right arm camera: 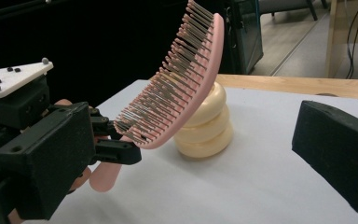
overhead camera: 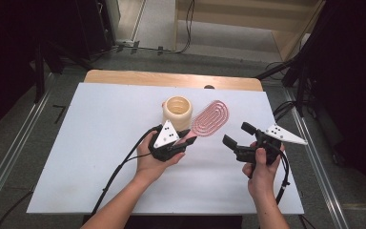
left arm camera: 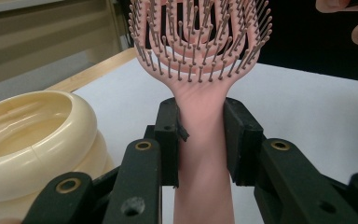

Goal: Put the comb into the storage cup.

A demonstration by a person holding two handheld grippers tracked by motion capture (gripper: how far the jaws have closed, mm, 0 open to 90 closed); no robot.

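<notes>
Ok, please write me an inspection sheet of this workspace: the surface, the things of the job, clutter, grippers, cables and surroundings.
Surface: white table with a wooden strip along the far edge; it looks clean.
Job's things: pink hairbrush, raised off the table and tilted, bristles up; cream ribbed cup standing upright beside it, open at the top.
Clutter: nothing seen.
Grippers: left gripper shut on the brush handle; right gripper open, holding nothing, to the right of the brush.
Cables: one black cable trails from each gripper toward the near edge.
Surroundings: grey floor, metal rails at both sides, dark stands, loose floor cables behind.
</notes>
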